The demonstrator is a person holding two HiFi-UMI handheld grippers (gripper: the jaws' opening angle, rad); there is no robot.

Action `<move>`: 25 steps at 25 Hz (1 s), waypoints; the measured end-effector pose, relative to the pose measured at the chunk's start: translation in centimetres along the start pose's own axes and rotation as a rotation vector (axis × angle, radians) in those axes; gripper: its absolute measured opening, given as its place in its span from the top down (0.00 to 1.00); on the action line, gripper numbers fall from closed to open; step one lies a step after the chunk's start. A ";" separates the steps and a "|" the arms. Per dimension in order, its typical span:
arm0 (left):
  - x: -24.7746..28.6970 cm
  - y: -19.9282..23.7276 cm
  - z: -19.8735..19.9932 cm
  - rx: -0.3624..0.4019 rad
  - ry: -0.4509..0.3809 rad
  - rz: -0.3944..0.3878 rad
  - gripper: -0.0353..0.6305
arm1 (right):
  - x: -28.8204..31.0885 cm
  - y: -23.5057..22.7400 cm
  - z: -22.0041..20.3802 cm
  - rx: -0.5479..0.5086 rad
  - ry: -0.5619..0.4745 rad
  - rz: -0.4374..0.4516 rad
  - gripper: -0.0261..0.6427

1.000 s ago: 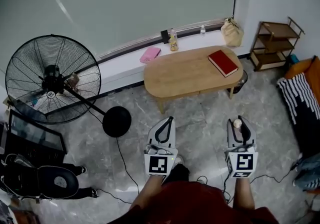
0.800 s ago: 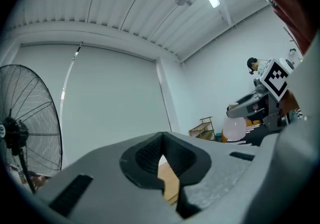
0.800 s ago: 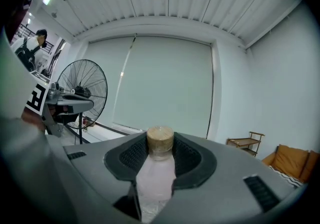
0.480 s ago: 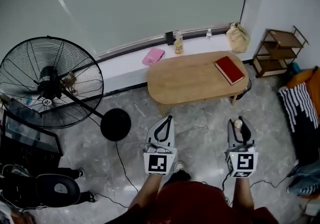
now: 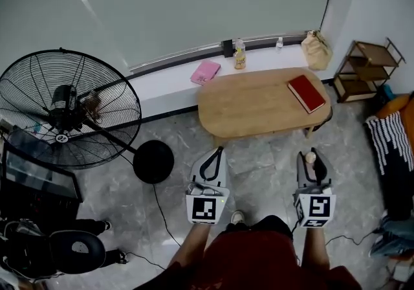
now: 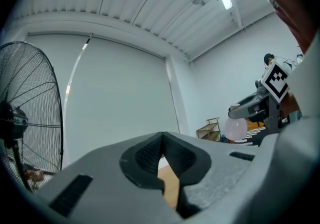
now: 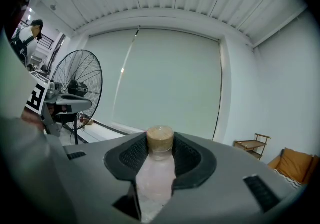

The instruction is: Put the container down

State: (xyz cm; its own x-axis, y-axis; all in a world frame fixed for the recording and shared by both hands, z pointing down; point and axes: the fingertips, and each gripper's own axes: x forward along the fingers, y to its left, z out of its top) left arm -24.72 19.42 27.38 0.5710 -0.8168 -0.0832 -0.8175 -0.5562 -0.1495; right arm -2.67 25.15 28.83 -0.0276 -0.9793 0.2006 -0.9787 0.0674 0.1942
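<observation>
A small clear bottle with a tan lid (image 5: 310, 158) stands upright between the jaws of my right gripper (image 5: 311, 155), which is shut on it above the floor. In the right gripper view the bottle (image 7: 156, 173) fills the gap between the dark pads, its lid at their tips. My left gripper (image 5: 216, 153) hangs beside it, shut and empty, its tips meeting (image 6: 161, 136). The left gripper view shows the held bottle (image 6: 235, 129) off to the right. Both grippers point towards the oval wooden table (image 5: 255, 106) ahead.
A red book (image 5: 306, 93) lies on the table's right end. A big black fan (image 5: 65, 109) stands on the left, its round base (image 5: 153, 161) near my left gripper. A wooden shelf (image 5: 370, 70) is at right. A pink item (image 5: 205, 72) and a bottle (image 5: 240, 56) sit on the sill.
The table, fan and sill have slid down and to the right in the head view as both grippers were carried nearer the table. The grip on the bottle is unchanged.
</observation>
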 end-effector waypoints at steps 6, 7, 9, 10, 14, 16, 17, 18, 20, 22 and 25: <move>1.5 0.6 -1.2 0.011 0.008 -0.005 0.94 | 1.9 -0.2 -0.7 0.013 0.006 -0.004 0.75; 1.9 0.6 -1.3 0.012 0.009 -0.007 0.94 | 2.3 -0.4 -0.8 0.014 0.006 -0.003 0.75; 2.7 0.7 -1.6 0.007 0.012 -0.004 0.94 | 3.2 -0.7 -1.1 0.013 0.008 0.003 0.75; 3.2 0.9 -1.7 0.005 0.013 0.001 0.94 | 3.8 -0.9 -1.1 0.012 0.009 0.009 0.75; 6.0 1.3 -2.4 0.033 0.021 0.016 0.94 | 6.6 -2.5 -0.8 0.007 0.001 0.023 0.75; 7.6 1.4 -2.7 0.033 0.027 0.023 0.94 | 8.0 -3.7 -0.8 0.013 -0.002 0.026 0.75; 8.5 1.4 -2.8 0.032 0.033 0.026 0.94 | 8.9 -4.2 -0.8 0.016 -0.004 0.027 0.75; 9.5 1.5 -2.9 0.032 0.037 0.027 0.94 | 9.7 -4.9 -0.7 0.021 -0.006 0.029 0.75; 11.9 1.3 -2.9 0.033 0.044 0.026 0.94 | 11.5 -6.4 -0.4 0.031 -0.012 0.032 0.75; 14.4 1.0 -2.7 0.033 0.051 0.021 0.94 | 13.3 -8.1 -0.4 0.040 -0.003 0.033 0.75; 18.2 0.6 -2.6 0.033 0.050 0.007 0.94 | 16.0 -10.5 -0.4 0.056 -0.002 0.027 0.75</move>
State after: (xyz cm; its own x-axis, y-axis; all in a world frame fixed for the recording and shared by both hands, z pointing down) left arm -15.04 3.80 28.30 0.5599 -0.8278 -0.0350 -0.8181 -0.5457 -0.1814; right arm 7.24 8.82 30.39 -0.0541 -0.9777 0.2031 -0.9874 0.0827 0.1350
